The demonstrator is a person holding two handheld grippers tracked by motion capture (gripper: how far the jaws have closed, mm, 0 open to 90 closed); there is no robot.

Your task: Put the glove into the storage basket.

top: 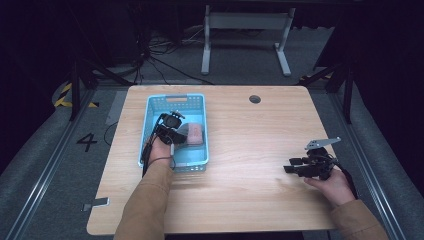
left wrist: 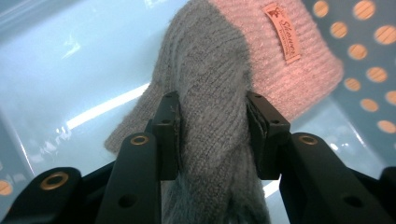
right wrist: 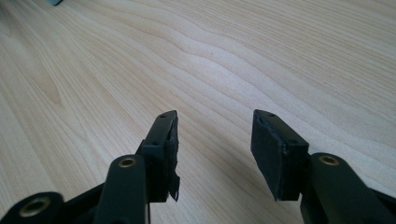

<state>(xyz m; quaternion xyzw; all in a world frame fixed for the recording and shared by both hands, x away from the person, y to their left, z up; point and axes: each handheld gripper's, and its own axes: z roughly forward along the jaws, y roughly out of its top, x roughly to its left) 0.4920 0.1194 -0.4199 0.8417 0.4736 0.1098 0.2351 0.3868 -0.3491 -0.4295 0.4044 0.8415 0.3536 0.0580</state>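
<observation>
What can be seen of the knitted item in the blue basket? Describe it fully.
The knitted item is soft, fuzzy ribbed wool, grey on one part and pink on the other, with a small sewn label on the pink. It lies bunched inside the blue basket. The left claw is shut on a grey fold, both pads pressing it.

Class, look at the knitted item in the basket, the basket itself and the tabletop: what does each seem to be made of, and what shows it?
Knitted item: soft fuzzy yarn, grey and pink, shown by ribbed stitches and a sewn label; probably wool or acrylic.
Basket: glossy light-blue plastic with perforated walls.
Tabletop: pale wood grain, smooth; possibly laminate.
</observation>
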